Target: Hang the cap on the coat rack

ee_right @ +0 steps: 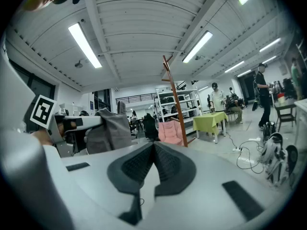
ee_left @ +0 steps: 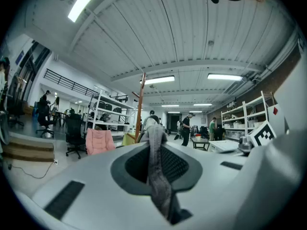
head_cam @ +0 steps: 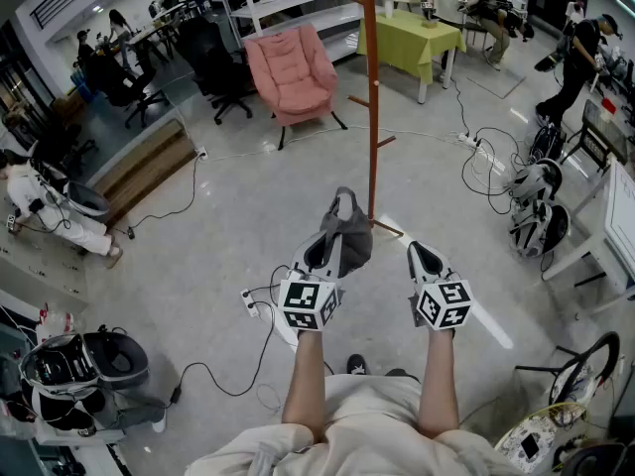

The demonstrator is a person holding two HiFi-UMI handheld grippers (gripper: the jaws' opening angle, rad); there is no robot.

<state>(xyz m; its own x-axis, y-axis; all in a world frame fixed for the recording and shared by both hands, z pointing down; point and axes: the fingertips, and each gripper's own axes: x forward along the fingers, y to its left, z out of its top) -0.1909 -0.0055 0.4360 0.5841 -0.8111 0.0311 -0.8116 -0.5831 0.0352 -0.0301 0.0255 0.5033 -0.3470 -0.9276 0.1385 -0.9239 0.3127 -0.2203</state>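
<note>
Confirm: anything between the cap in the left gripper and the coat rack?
Nothing visible. The left gripper holds the cap; only floor lies between it and the coat rack ahead. The right gripper sits to the side, off that line.

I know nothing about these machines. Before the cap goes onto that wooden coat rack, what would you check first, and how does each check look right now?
1. Cap held firmly: ok. The left gripper has its fingers shut on the grey cap.
2. Other hand out of the way: ok. The right gripper is shut and empty, beside the left one.
3. A free peg: ok. Every peg in view on the coat rack is bare.
4. Cap close enough to a peg: not ok. The rack stands ahead, apart from the cap.
5. Safe footing: cannot tell. A power strip with cables lies on the floor near the person's feet.
</note>
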